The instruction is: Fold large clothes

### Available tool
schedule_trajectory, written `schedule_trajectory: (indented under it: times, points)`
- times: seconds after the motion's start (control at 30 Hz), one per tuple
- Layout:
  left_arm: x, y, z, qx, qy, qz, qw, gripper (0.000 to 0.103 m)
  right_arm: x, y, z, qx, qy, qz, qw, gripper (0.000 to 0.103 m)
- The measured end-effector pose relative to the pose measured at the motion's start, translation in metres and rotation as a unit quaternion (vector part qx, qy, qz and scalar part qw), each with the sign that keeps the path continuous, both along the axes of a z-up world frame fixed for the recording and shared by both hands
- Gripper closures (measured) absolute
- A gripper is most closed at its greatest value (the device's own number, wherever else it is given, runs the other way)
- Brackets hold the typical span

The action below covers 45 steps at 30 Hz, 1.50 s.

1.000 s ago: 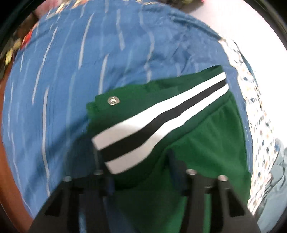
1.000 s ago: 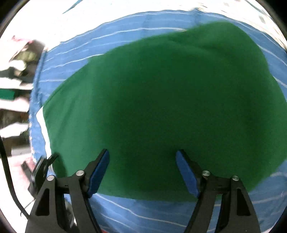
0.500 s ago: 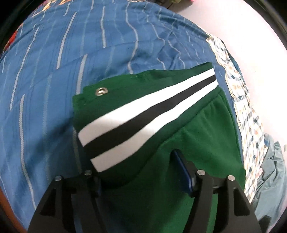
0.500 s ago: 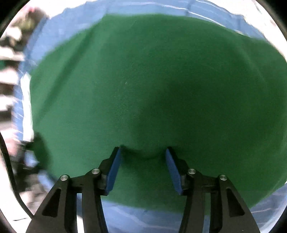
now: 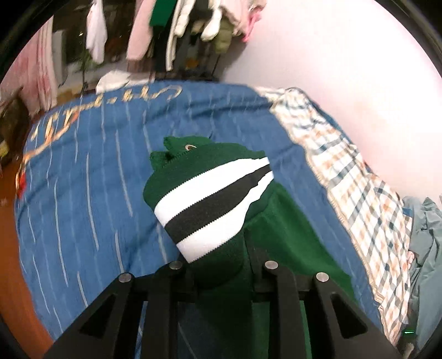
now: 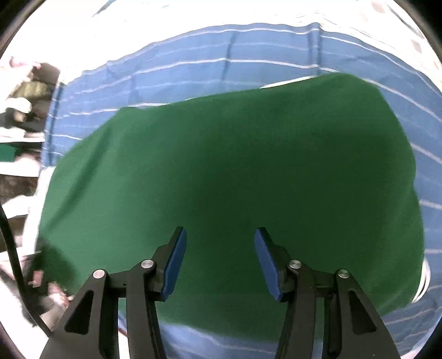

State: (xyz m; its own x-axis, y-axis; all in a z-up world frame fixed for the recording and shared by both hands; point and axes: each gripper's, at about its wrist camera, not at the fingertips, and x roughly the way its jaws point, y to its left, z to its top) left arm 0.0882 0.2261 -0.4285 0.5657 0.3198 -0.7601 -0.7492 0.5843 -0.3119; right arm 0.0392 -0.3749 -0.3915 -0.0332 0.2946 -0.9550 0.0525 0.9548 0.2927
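Observation:
A dark green garment lies on a blue striped bed cover [image 5: 91,171]. Its white and black striped band [image 5: 212,204] is bunched up and lifted off the cover, with a metal eyelet at its far tip. My left gripper [image 5: 218,259] is closing on that band; green fabric fills the gap and hides the pads. In the right wrist view the garment's plain green body [image 6: 234,165] spreads flat. My right gripper [image 6: 219,256] hovers just above it, its blue pads [image 6: 176,256] apart and nothing pinched between them.
A plaid cloth [image 5: 359,193] and a grey-blue cloth [image 5: 425,237] lie along the bed's right edge by a pale wall [image 5: 331,69]. Clothes hang on a rack [image 5: 179,24] beyond the bed. Clutter [image 6: 25,96] and a black cable [image 6: 11,248] sit left of the bed.
My left gripper closed on the striped band and rose with it, tilting up so the hanging clothes came into view. The right gripper narrowed, dipped to the cloth, then drew back a little.

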Motion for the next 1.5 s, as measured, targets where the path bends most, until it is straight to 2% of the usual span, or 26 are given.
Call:
schedule_trajectory:
  times: [0.1, 0.13, 0.2, 0.27, 0.4, 0.53, 0.6, 0.7, 0.77, 0.87, 0.93, 1.0, 1.07, 1.13, 1.2, 1.23, 1.3, 1.33, 1.37, 1.4, 1.43, 1.47, 1.5]
  points:
    - [0.016, -0.004, 0.011, 0.019, 0.000, -0.030, 0.9994, 0.084, 0.013, 0.007, -0.043, -0.012, 0.037, 0.010, 0.999, 0.048]
    - [0.022, -0.014, 0.020, 0.048, 0.004, -0.051, 0.9975, 0.084, 0.017, 0.006, -0.045, -0.015, 0.038, 0.002, 0.999, 0.046]
    - [0.032, -0.030, 0.034, 0.083, 0.004, -0.082, 0.9931, 0.084, 0.023, 0.005, -0.041, -0.014, 0.055, 0.004, 0.998, 0.044]
    - [0.040, -0.048, 0.050, 0.113, -0.002, -0.116, 0.9868, 0.084, 0.021, -0.007, -0.034, 0.011, 0.052, 0.000, 0.999, 0.045]
    - [0.058, -0.104, 0.086, 0.171, -0.024, -0.203, 0.9637, 0.084, -0.002, -0.057, -0.015, 0.098, 0.046, -0.058, 0.992, 0.045]
    - [0.076, -0.182, 0.102, 0.182, -0.053, -0.323, 0.9273, 0.084, -0.036, -0.116, 0.003, 0.121, 0.034, -0.131, 0.983, 0.045]
    - [0.081, -0.235, 0.100, 0.173, -0.065, -0.394, 0.9006, 0.085, -0.051, -0.141, 0.010, 0.124, 0.034, -0.161, 0.979, 0.045]
    - [0.081, -0.304, 0.086, 0.152, -0.065, -0.477, 0.8634, 0.085, -0.069, -0.180, 0.022, 0.100, 0.023, -0.190, 0.976, 0.045]
    - [0.078, -0.348, 0.067, 0.132, -0.053, -0.527, 0.8381, 0.085, -0.084, -0.215, 0.029, 0.075, 0.019, -0.206, 0.976, 0.045]
    - [0.070, -0.397, 0.031, 0.102, -0.026, -0.581, 0.8069, 0.085, -0.106, -0.251, 0.030, 0.048, 0.030, -0.231, 0.971, 0.045]
    - [0.063, -0.420, 0.006, 0.092, -0.004, -0.605, 0.7912, 0.085, -0.127, -0.268, 0.020, 0.027, 0.054, -0.248, 0.967, 0.045]
    - [0.058, -0.444, -0.024, 0.092, 0.033, -0.630, 0.7707, 0.085, -0.146, -0.283, 0.009, 0.017, 0.080, -0.269, 0.960, 0.045]
    - [0.052, -0.455, -0.056, 0.102, 0.076, -0.641, 0.7572, 0.084, -0.161, -0.292, -0.004, 0.016, 0.104, -0.285, 0.953, 0.045]
    - [0.048, -0.461, -0.066, 0.117, 0.095, -0.645, 0.7494, 0.083, -0.175, -0.304, -0.008, 0.022, 0.111, -0.296, 0.949, 0.045]
    - [0.044, -0.459, -0.061, 0.122, 0.099, -0.651, 0.7428, 0.076, -0.183, -0.309, -0.008, 0.026, 0.104, -0.297, 0.949, 0.045]
    - [0.043, -0.456, -0.058, 0.113, 0.100, -0.652, 0.7434, 0.074, -0.185, -0.311, -0.006, 0.032, 0.094, -0.295, 0.950, 0.044]
    - [0.043, -0.452, -0.050, 0.100, 0.101, -0.647, 0.7493, 0.071, -0.184, -0.312, 0.002, 0.037, 0.069, -0.284, 0.956, 0.037]
    - [0.042, -0.447, -0.046, 0.098, 0.092, -0.647, 0.7502, 0.065, -0.194, -0.326, 0.009, 0.039, 0.052, -0.278, 0.958, 0.030]
    - [0.042, -0.443, -0.038, 0.092, 0.082, -0.648, 0.7517, 0.053, -0.192, -0.330, 0.019, 0.040, 0.022, -0.271, 0.961, 0.022]
    - [0.045, -0.439, -0.032, 0.083, 0.076, -0.646, 0.7547, 0.041, -0.191, -0.331, 0.026, 0.037, 0.006, -0.265, 0.963, 0.019]
    - [0.044, -0.434, -0.024, 0.072, 0.070, -0.642, 0.7599, 0.014, -0.189, -0.330, 0.032, 0.035, -0.007, -0.258, 0.966, 0.017]
    - [0.045, -0.426, -0.015, 0.064, 0.063, -0.635, 0.7670, 0.004, -0.185, -0.331, 0.040, 0.030, -0.019, -0.245, 0.969, 0.017]
    - [0.046, -0.416, -0.006, 0.061, 0.059, -0.625, 0.7761, 0.004, -0.182, -0.331, 0.046, 0.029, -0.027, -0.239, 0.970, 0.017]
